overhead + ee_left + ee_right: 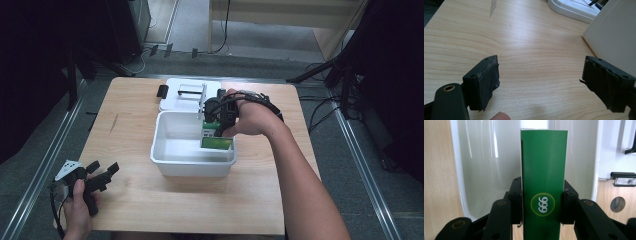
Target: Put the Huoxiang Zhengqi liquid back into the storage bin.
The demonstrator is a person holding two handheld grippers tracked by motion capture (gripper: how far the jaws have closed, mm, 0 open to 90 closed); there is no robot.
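At the near left corner of the wooden table [130, 150], the left gripper [102, 176] rests low in the person's left hand [76, 210], jaws spread wide with nothing between them; the left gripper view shows bare wood grain in the gap and the white wall of the tub just beside the far jaw. Toward the middle sits the white plastic tub [165, 150], open on top, with its white lid [172, 97] lying flat on the table touching or just behind the far rim; a small black clip [162, 91] sits at the lid's left edge. Over the tub's right half, the right gripper [220, 117] comes in from above, held by the right hand [255, 120], jaws clamped on a green box [544, 182]. In the right gripper view the box stands between the pads, long axis running straight out along the jaws, a round "666" or "999" mark (reading depends on orientation) facing the camera, the tub's pale inside behind it. In the high view the box's lower end looks to be inside the tub near the right wall; whether it touches the floor I cannot tell. Judgement: the box is either going in or coming out, and the right hand is the only one placed to act on it; the left is well apart.
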